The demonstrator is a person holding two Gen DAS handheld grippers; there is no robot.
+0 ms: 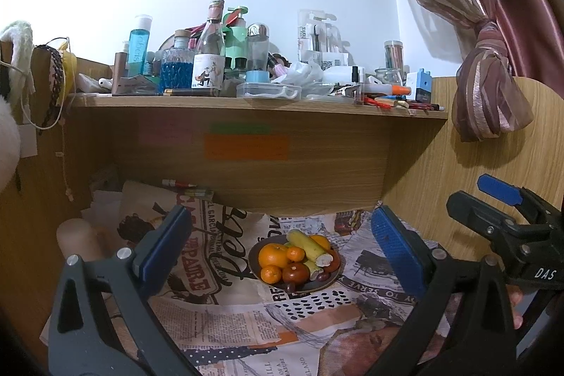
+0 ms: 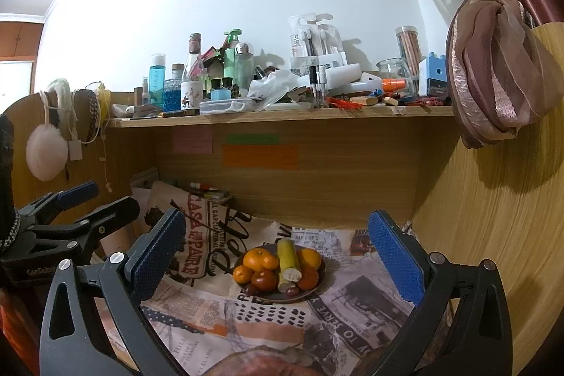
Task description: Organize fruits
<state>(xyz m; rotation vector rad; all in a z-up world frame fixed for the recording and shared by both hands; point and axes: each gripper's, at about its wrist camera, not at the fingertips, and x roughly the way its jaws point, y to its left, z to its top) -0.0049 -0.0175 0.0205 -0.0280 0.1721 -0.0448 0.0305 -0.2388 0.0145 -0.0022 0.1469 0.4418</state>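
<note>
A dark plate (image 1: 326,282) (image 2: 321,273) sits on the newspaper-covered desk, piled with fruit: several oranges (image 1: 272,255) (image 2: 256,258), a yellow-green cane piece (image 1: 310,245) (image 2: 288,259), a red-brown tomato-like fruit (image 1: 295,272) (image 2: 263,279) and small dark grapes (image 1: 321,276) (image 2: 289,292). My left gripper (image 1: 282,245) is open and empty, held back from the plate. My right gripper (image 2: 278,247) is open and empty, also short of the plate. The right gripper shows at the right edge of the left wrist view (image 1: 493,203); the left gripper shows at the left of the right wrist view (image 2: 81,199).
A wooden shelf (image 1: 261,104) (image 2: 282,115) above the desk is crowded with bottles, jars and pens. Sticky notes (image 1: 246,146) hang on the back panel. A tied curtain (image 1: 490,87) (image 2: 500,76) hangs right. Earmuffs (image 2: 46,150) hang left. Wooden side panels close in both sides.
</note>
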